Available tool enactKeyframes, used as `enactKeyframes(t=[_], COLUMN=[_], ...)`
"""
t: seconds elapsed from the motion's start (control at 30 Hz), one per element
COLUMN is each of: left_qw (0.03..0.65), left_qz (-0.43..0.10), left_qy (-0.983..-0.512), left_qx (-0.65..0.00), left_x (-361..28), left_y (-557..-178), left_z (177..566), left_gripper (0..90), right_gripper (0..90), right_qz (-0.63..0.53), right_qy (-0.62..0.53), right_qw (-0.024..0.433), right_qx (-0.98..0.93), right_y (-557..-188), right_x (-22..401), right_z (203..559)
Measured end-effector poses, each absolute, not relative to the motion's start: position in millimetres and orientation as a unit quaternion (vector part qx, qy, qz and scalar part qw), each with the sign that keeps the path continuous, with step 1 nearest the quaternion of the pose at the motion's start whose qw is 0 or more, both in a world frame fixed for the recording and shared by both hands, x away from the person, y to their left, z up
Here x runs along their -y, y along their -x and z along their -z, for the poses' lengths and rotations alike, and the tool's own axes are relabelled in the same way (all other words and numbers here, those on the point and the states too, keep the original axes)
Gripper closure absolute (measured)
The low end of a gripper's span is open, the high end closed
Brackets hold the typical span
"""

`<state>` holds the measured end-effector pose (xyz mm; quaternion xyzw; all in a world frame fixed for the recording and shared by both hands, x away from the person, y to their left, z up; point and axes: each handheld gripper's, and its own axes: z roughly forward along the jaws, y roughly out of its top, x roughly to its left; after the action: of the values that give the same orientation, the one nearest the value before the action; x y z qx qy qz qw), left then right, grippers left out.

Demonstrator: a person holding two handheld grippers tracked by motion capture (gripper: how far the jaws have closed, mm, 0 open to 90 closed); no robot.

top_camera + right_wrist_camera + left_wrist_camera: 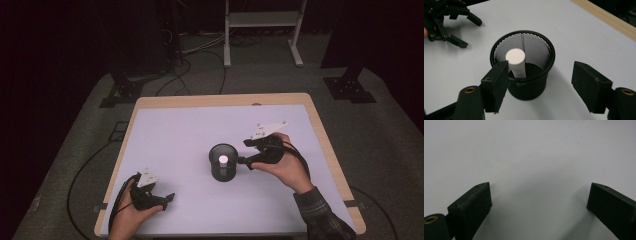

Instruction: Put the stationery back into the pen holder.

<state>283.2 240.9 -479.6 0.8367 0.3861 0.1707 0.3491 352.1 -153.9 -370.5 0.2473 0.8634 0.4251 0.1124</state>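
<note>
A black mesh cup (223,162) stands upright near the middle of the white table mat (190,130). A white cylinder (223,159) leans inside it. In the right gripper view the cylinder (516,62) rests against the near wall of the cup (534,45). My right gripper (245,152) sits just right of the cup, pointing at it; its jaws (539,70) stand open on either side of the cup without touching it. My left gripper (167,200) rests near the front left of the mat, open, with bare mat between its jaws (539,187).
A light wooden table edge (320,135) frames the mat. Beyond the table are dark floor, trailing cables (200,65) and a white metal stand (262,30). The left gripper (464,32) appears far off in the right gripper view.
</note>
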Motion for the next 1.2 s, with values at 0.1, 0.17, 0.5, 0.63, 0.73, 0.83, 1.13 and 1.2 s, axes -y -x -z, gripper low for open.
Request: enactKeyframes(t=[0.1, 0.17, 0.5, 0.63, 0.73, 0.83, 1.13, 1.2], left_qw=[0.348, 0.348, 0.349, 0.349, 0.349, 0.349, 0.35, 0.35], left_qz=[-0.17, -0.171, -0.172, -0.172, -0.171, -0.171, -0.172, -0.172], left_qy=[-0.837, -0.838, -0.837, -0.837, -0.837, -0.837, -0.836, -0.836], left_qx=[-0.386, -0.385, -0.385, -0.385, -0.385, -0.385, -0.385, -0.385], left_x=[-241.0, -241.2, -241.1, -241.0, -241.0, -241.0, -240.9, -240.9], left_y=[-283.2, -283.4, -283.4, -283.3, -283.3, -283.3, -283.1, -283.1], left_z=[479.4, 479.3, 479.6, 479.6, 479.6, 479.6, 479.7, 479.7], left_gripper=[4.6, 4.6, 4.6, 4.6, 4.6, 4.6, 4.6, 4.6], right_gripper=[26.2, 26.1, 20.0, 18.8, 18.7, 18.4, 18.3, 17.6], right_qz=[-0.423, -0.423, -0.412, -0.412, -0.41, -0.404, -0.397, -0.39], right_qy=[-0.258, -0.264, -0.3, -0.316, -0.329, -0.339, -0.358, -0.361], right_qw=[0.123, 0.125, 0.136, 0.14, 0.141, 0.143, 0.142, 0.141], right_qx=[-0.86, -0.858, -0.85, -0.843, -0.839, -0.838, -0.833, -0.835], right_y=[-347.9, -346.1, -332.4, -326.2, -322.2, -318.7, -305.0, -300.6], right_x=[164.4, 169.9, 200.5, 215.2, 224.8, 234.8, 254.9, 257.1], right_z=[374.4, 376.8, 395.1, 404.9, 413.2, 423.3, 447.1, 453.2])
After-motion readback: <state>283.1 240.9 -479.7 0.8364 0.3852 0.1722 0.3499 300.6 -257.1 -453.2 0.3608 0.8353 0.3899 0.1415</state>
